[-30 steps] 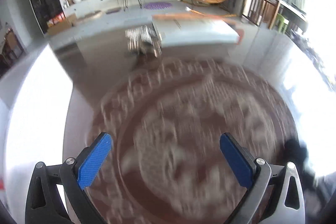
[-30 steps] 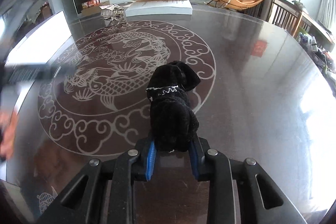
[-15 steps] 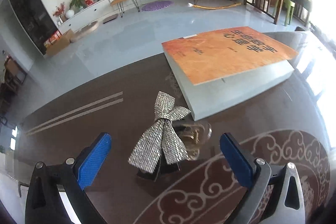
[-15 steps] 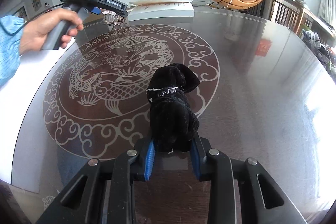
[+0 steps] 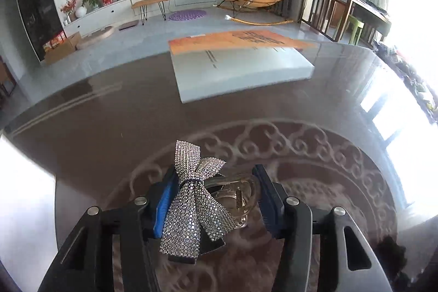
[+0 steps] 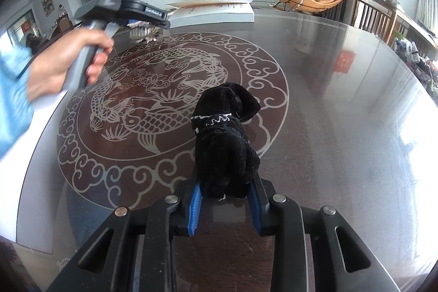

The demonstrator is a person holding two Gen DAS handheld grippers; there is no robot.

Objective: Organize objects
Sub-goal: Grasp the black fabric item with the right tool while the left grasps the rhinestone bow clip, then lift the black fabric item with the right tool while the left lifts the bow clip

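A silver rhinestone bow hair clip (image 5: 195, 199) with a clear claw sits between the blue pads of my left gripper (image 5: 215, 173). The jaws are closing and the pads touch both sides of the clip. From the right wrist view, a hand (image 6: 63, 59) holds the left gripper (image 6: 153, 21) at the far left over the table, the sparkly clip (image 6: 143, 32) under it. My right gripper (image 6: 225, 179) is shut on a black fuzzy bundle (image 6: 224, 144) with a white zigzag band, which lies on the table ahead of the fingers. The bundle's edge (image 5: 388, 251) shows at lower right.
The round dark table (image 6: 342, 127) has a pale fish-and-cloud ornament in its middle. A large orange-covered book (image 5: 241, 67) lies at the far edge. Beyond are a TV unit, an orange lounge chair and wooden chairs.
The left gripper went from wide open over the clip to closing around it, and drew back from the book with the clip. The right gripper and black bundle stayed put.
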